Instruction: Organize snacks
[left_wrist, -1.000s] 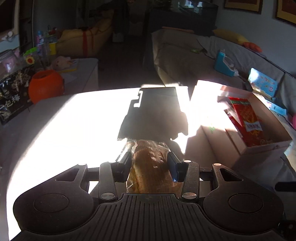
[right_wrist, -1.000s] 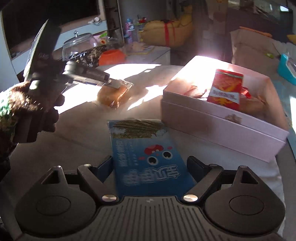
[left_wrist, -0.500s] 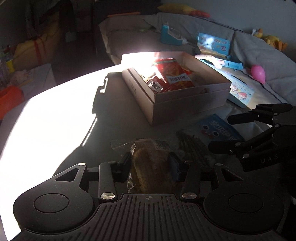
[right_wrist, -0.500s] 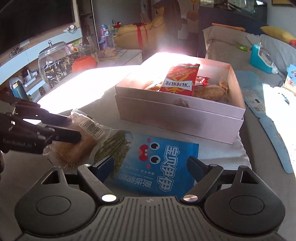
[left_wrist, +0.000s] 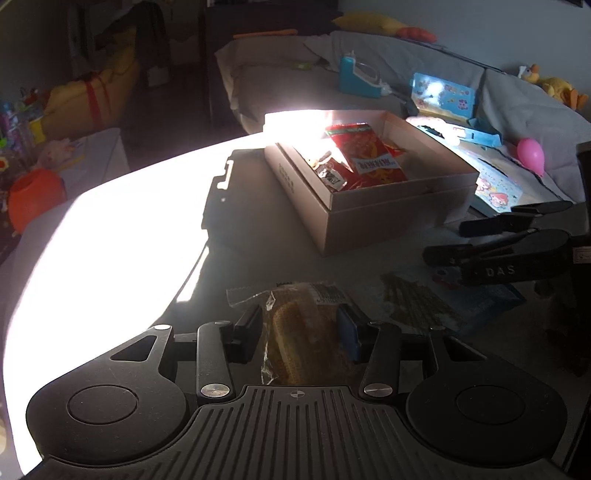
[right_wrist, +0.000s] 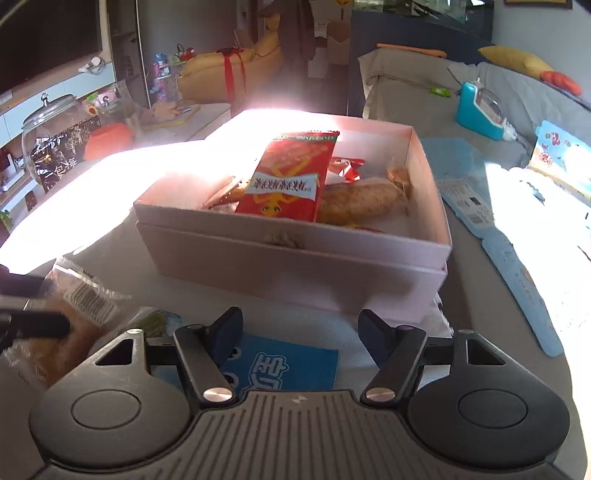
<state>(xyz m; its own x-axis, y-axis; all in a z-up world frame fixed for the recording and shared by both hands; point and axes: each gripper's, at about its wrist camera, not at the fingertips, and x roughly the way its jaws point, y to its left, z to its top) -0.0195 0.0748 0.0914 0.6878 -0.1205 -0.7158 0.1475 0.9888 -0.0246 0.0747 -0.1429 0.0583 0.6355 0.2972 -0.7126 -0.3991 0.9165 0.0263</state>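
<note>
Desk (left_wrist: 110, 236): one, half sunlit, half shaded.
Left claw (left_wrist: 301, 326): clamped on one wrapped bread (left_wrist: 306, 332), held just above the desk.
Blue packet (right_wrist: 284, 369): one, flat on the desk between the spread fingers of the right claw (right_wrist: 299, 328).
Box (right_wrist: 295, 258): one, lidless, holding one red bag (right_wrist: 291, 177) and several other snacks.

blue snack packet (right_wrist: 280, 369): half under right gripper (right_wrist: 301, 334) | left gripper (right_wrist: 33, 314): cut off

One box (right_wrist: 295, 258), two loose snack packets (left_wrist: 303, 332) (right_wrist: 280, 365).
</note>
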